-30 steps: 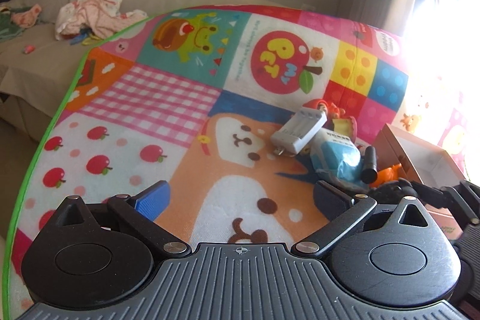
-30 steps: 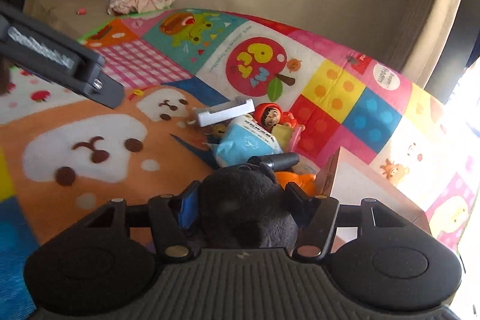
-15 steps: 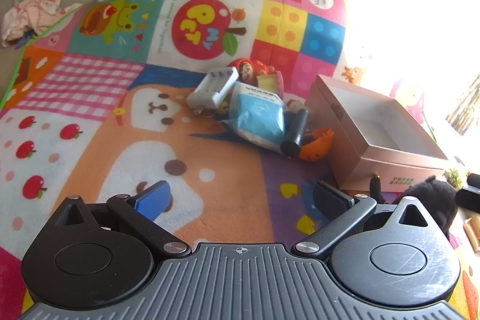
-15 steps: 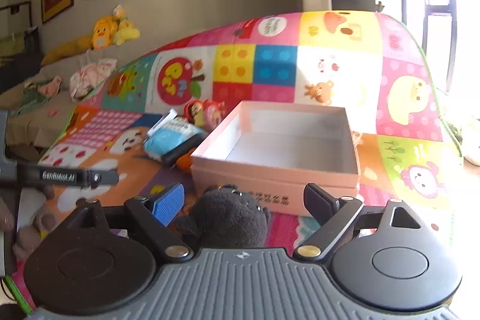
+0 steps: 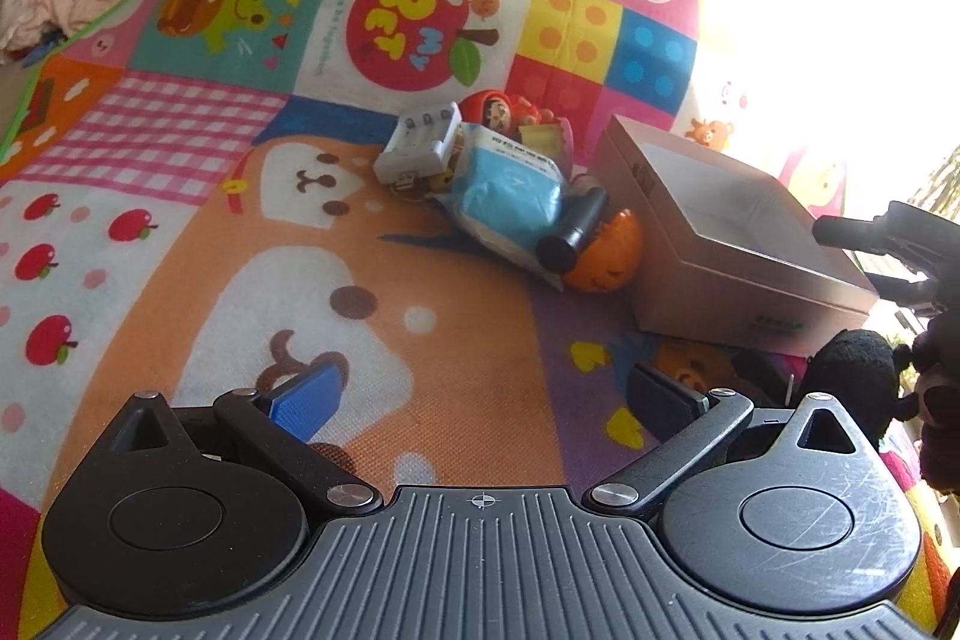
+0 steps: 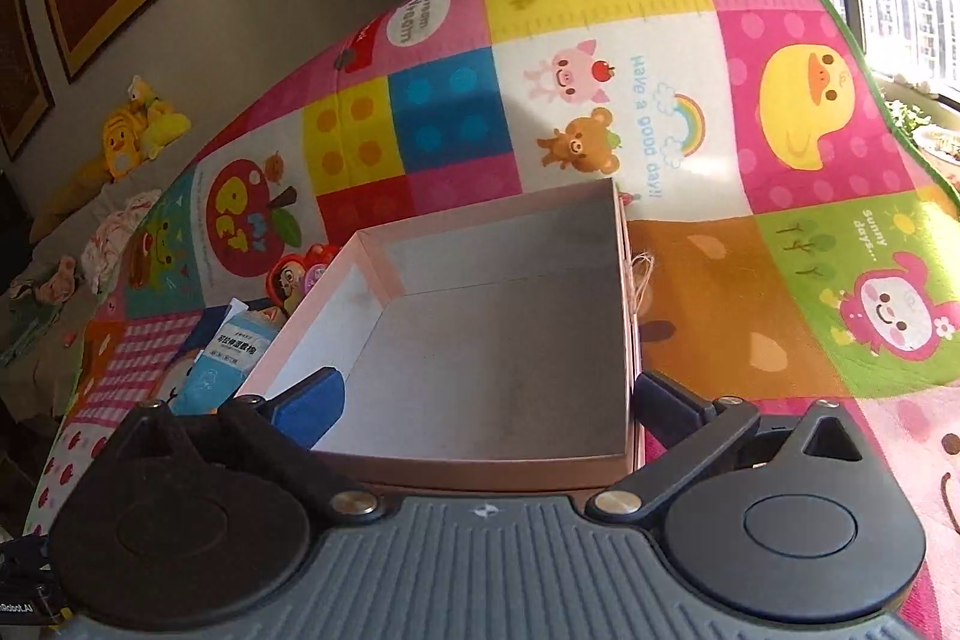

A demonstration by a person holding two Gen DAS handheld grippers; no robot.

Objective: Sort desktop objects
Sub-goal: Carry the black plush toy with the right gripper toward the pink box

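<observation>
With both the left claw (image 5: 480,394) and the right claw (image 6: 486,400) spread wide and empty, the soft, light black plush toy (image 5: 852,370), apparently lying just beside the open pink cardboard box (image 6: 480,334), is best pinched across its compressible body.

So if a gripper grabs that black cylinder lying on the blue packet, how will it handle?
The black cylinder looks smooth and round, so it may roll or slip between flat fingers. It rests tilted across the blue packet and orange toy, so a nudge could send it off.
</observation>
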